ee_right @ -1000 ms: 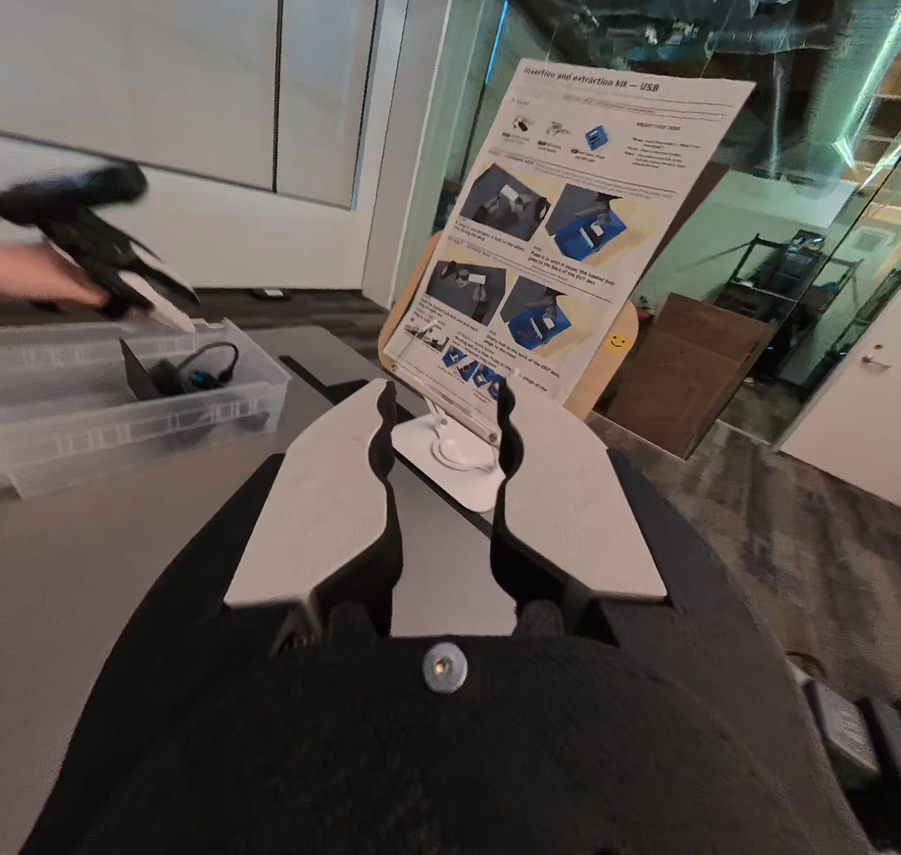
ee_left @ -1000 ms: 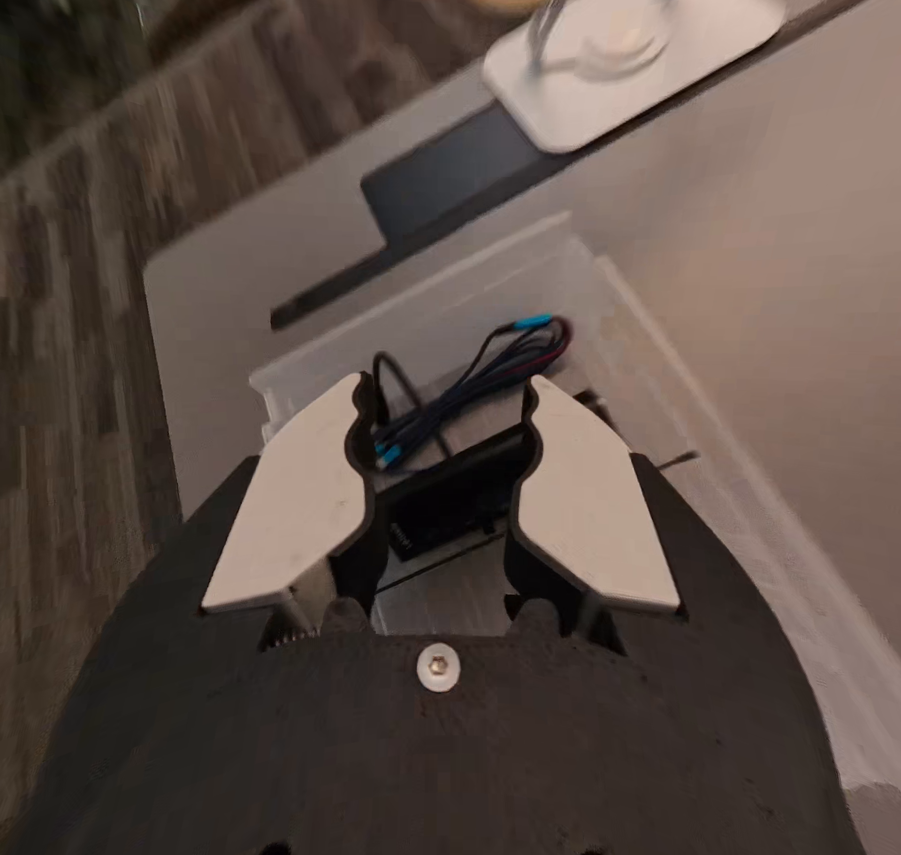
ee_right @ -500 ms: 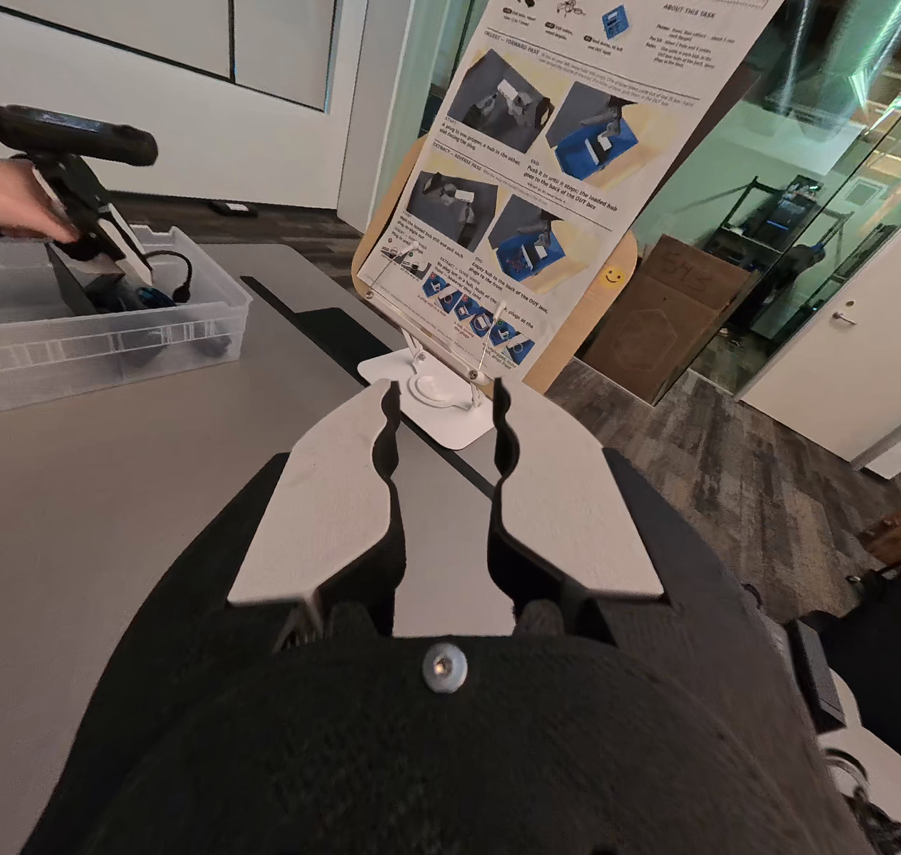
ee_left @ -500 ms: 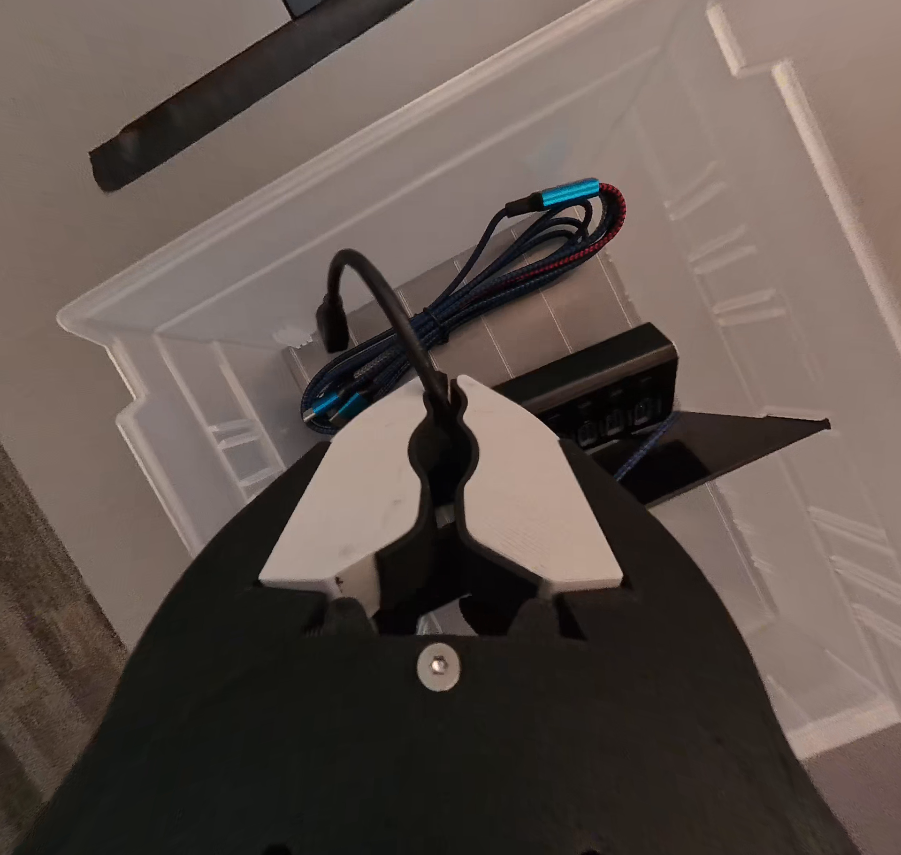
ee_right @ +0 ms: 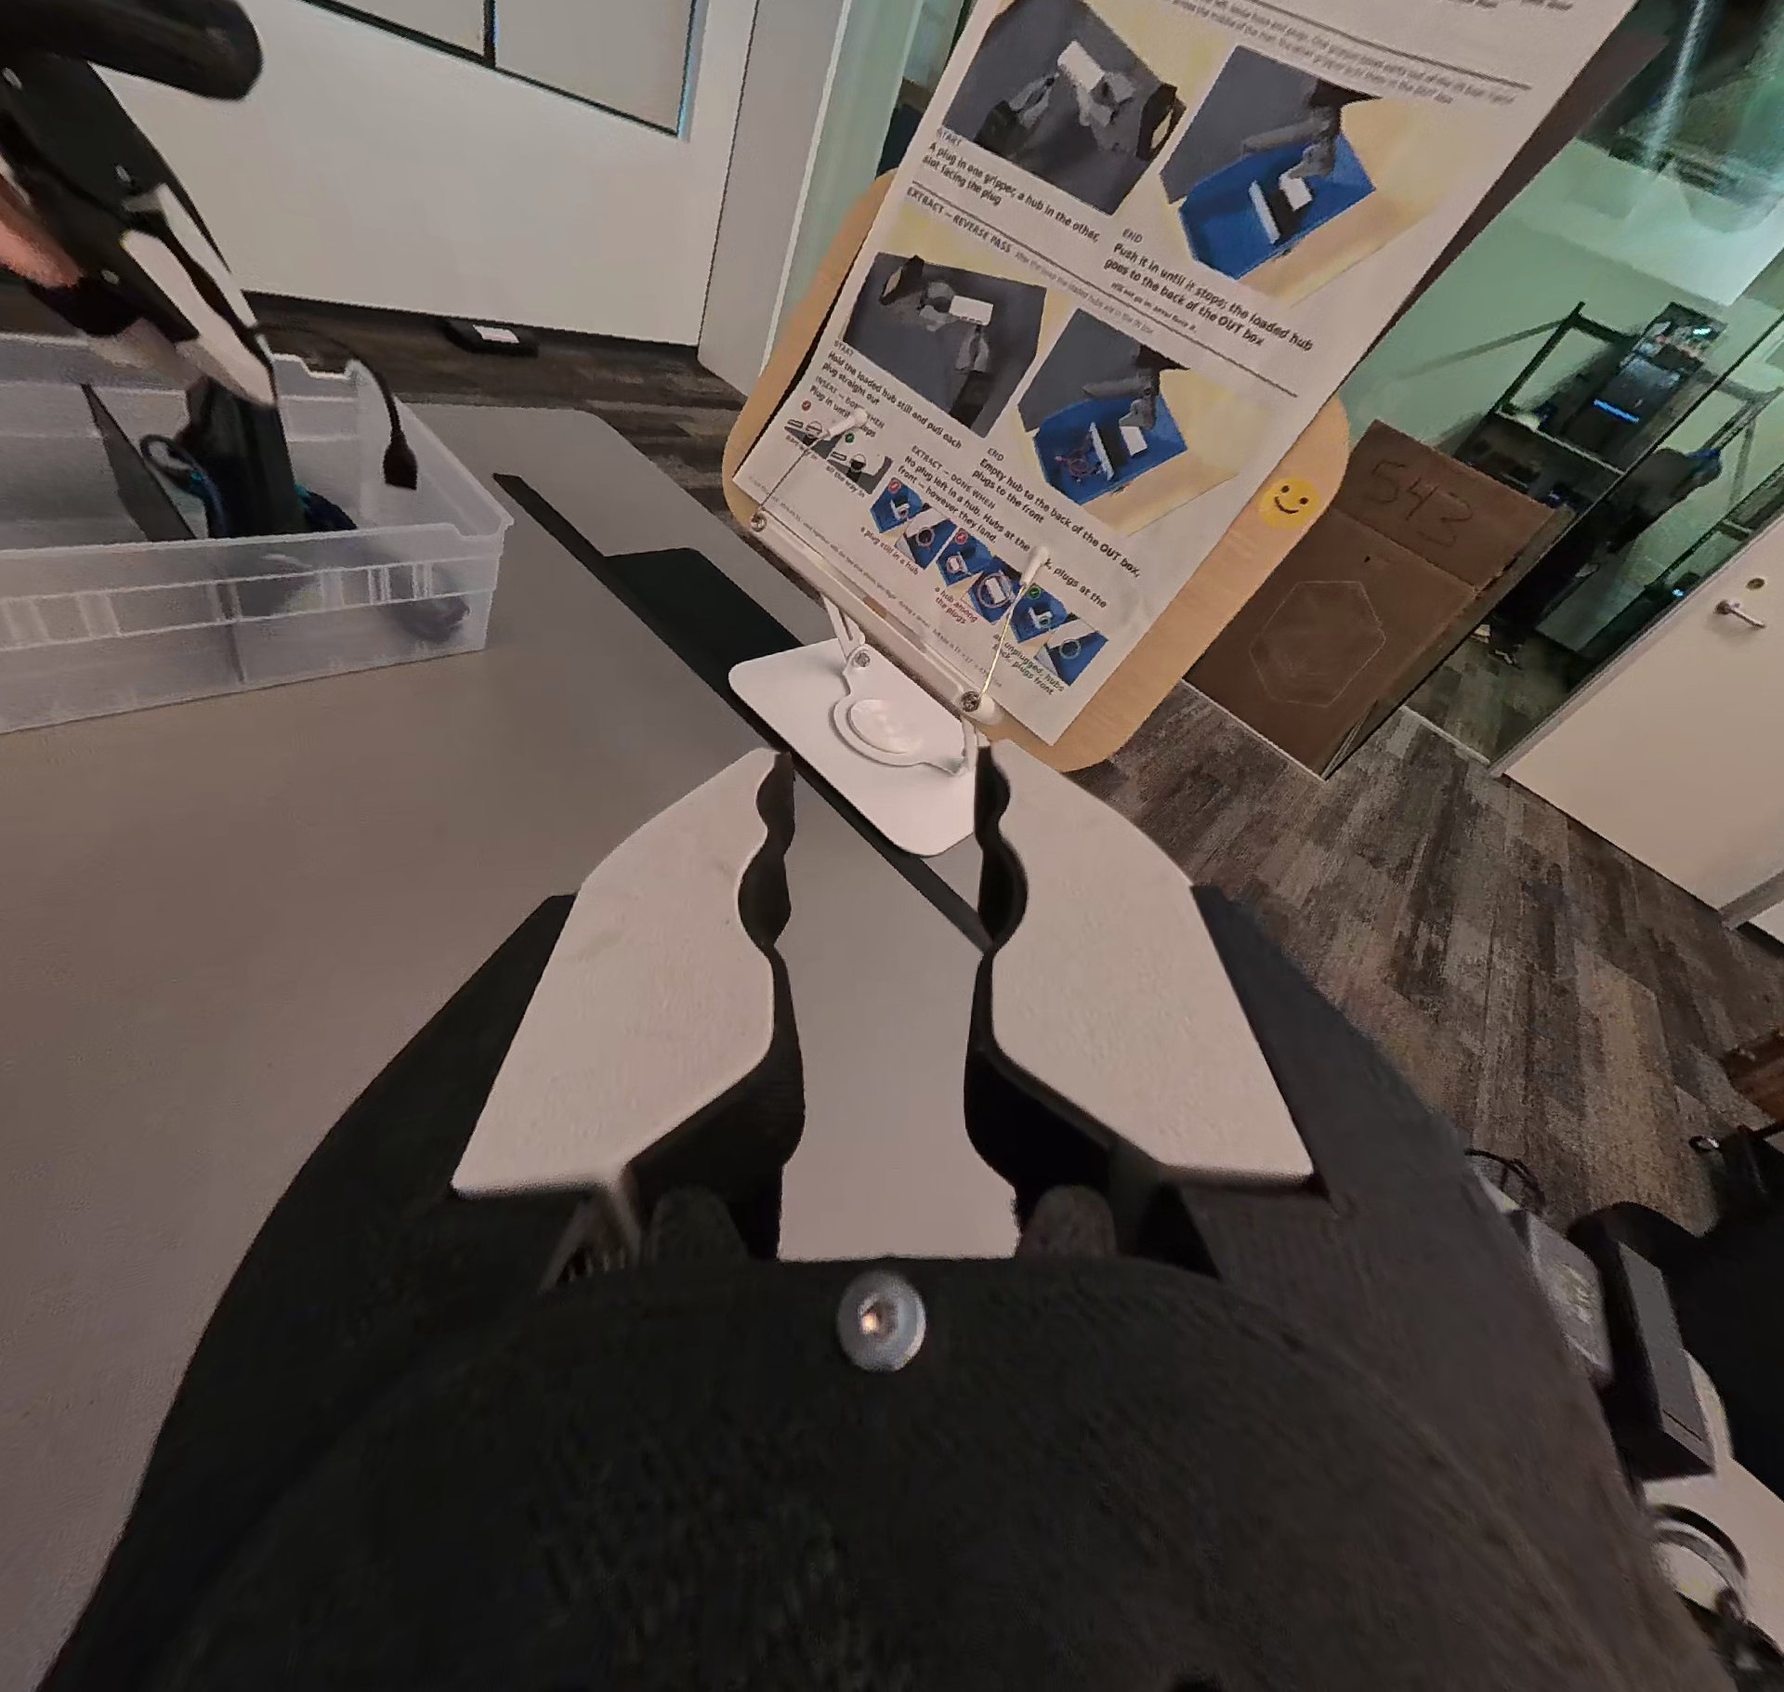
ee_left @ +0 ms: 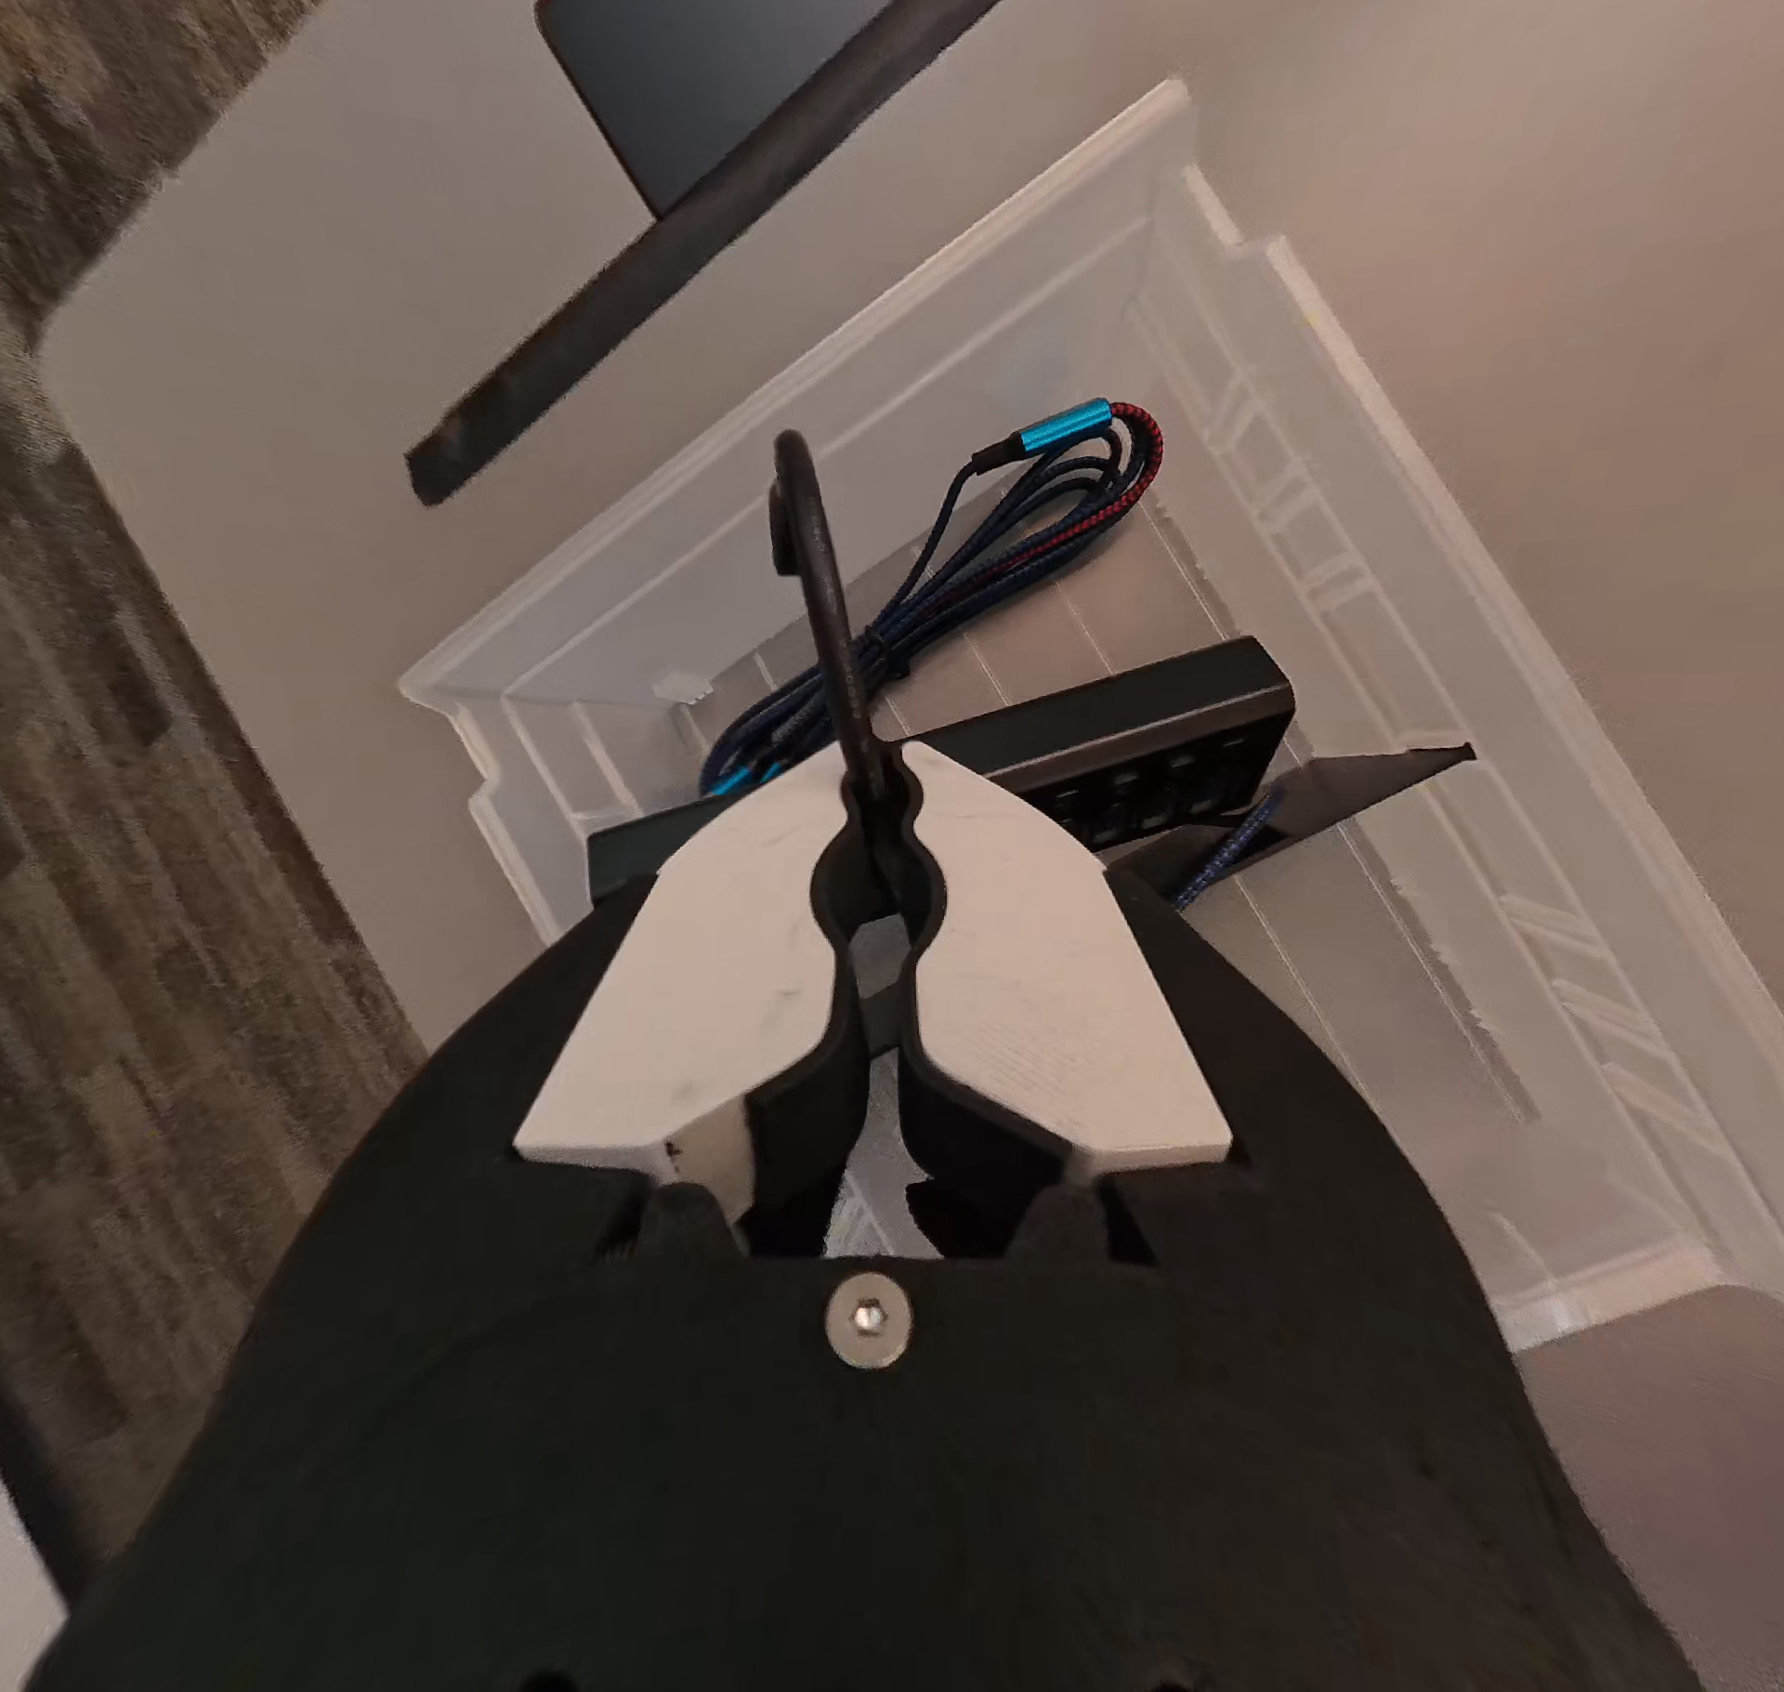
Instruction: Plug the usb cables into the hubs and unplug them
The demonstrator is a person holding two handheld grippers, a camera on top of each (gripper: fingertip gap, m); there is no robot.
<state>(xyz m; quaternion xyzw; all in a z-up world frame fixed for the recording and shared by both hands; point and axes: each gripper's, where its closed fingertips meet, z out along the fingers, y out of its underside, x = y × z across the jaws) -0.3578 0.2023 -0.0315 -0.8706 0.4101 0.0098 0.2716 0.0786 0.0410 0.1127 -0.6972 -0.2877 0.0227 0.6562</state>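
Note:
My left gripper (ee_left: pixel 874 758) is shut on the black cable (ee_left: pixel 821 574) of a black hub, over the clear bin (ee_left: pixel 772 507). The cable arcs up past the fingertips. In the right wrist view the left gripper (ee_right: pixel 203 323) holds that hub (ee_right: pixel 241 458) tilted inside the bin (ee_right: pixel 241 613), and its plug (ee_right: pixel 396 463) hangs free. A second black hub (ee_left: pixel 1158 729) and bundled blue-red braided cables (ee_left: pixel 1014 555) lie in the bin. My right gripper (ee_right: pixel 883 777) is open and empty above the grey table (ee_right: pixel 290 873).
A black divider (ee_left: pixel 1351 777) stands in the bin. A black strip (ee_right: pixel 676 574) and a dark mat (ee_left: pixel 724 33) lie on the table behind the bin. An instruction sheet (ee_right: pixel 1158 294) on a white stand (ee_right: pixel 869 719) sits at the table's far edge. About 50 cm separates my left fingertips from my right.
My left gripper went down into the bin, shut on the black hub cable, and has now pulled back up a little with it. My right gripper stays open and tilted slightly downward.

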